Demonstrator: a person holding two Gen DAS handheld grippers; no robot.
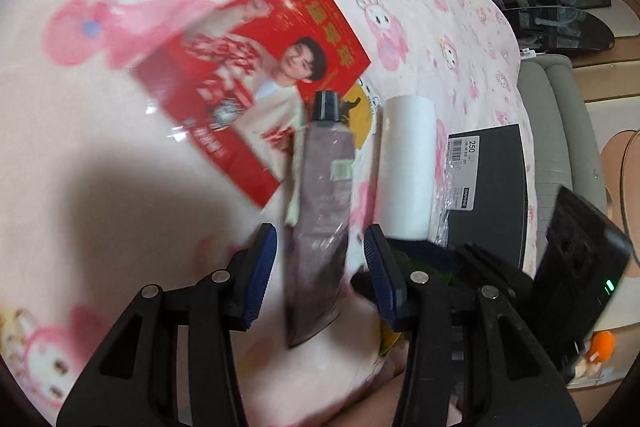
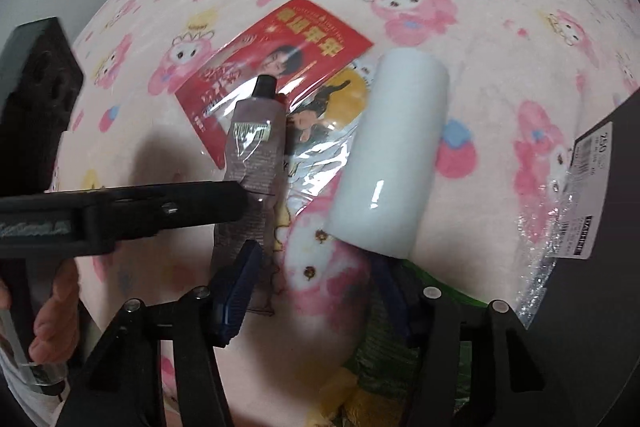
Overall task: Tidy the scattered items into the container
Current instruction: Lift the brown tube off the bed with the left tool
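left gripper point(image 1: 320, 271) is spread wide, straddling the grey tube point(image 1: 320, 203) w/o touching it. right gripper point(image 2: 316, 287) also agape, empty, near the white roll point(image 2: 390, 155). risk: glossy wrapped tube could squirt out if pinched off-centre. only the left view shows the black box point(image 1: 492, 187) top beside the roll, prob. the container.

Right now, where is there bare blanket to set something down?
Bare blanket lies right of the white roll, up to the black box, and left of the red card. Card, tube and roll crowd the middle.
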